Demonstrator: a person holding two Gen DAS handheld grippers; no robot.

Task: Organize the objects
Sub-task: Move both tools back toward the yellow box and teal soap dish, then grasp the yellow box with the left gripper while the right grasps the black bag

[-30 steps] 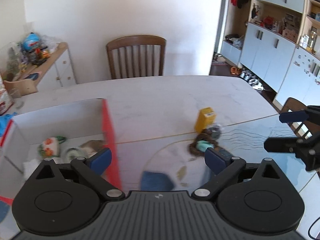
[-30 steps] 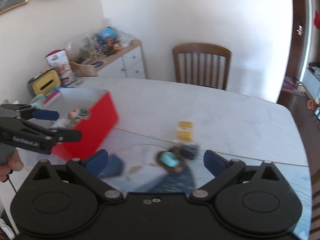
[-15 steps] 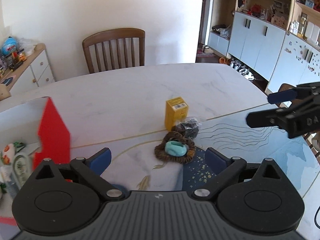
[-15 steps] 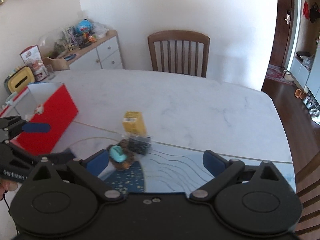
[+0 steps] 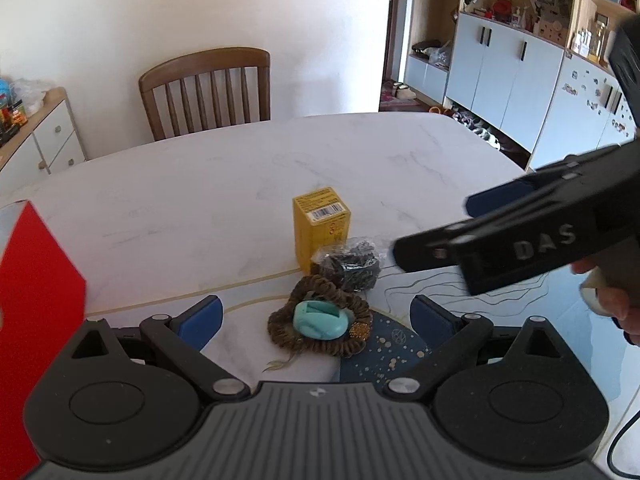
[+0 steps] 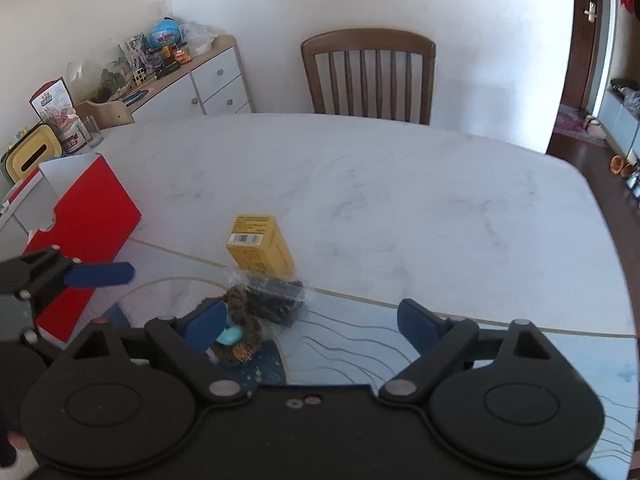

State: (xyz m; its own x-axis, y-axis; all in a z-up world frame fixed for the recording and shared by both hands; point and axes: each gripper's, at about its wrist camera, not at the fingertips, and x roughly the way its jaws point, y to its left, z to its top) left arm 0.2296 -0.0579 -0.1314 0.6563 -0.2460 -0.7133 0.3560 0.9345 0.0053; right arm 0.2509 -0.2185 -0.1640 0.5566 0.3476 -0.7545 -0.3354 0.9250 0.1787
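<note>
A yellow box [image 5: 321,224] stands on the white table [image 5: 200,188]. In front of it lie a clear bag of dark items [image 5: 352,266] and a brown braided ring [image 5: 320,326] with a teal piece [image 5: 320,318] inside. My left gripper [image 5: 316,318] is open and empty just before the ring. My right gripper [image 6: 312,320] is open and empty above the bag [image 6: 276,294] and ring [image 6: 240,340]; it also shows in the left wrist view [image 5: 432,236]. The red box [image 6: 84,236] stands at the left.
A wooden chair [image 5: 208,92] stands behind the table. A sideboard with clutter [image 6: 168,68] is at the far left, cupboards [image 5: 512,76] at the right. A blue patterned mat [image 6: 400,352] covers the near table.
Both grippers have swung from the red box to the pile of objects. The right gripper has come closer over the bag. Both stayed open.
</note>
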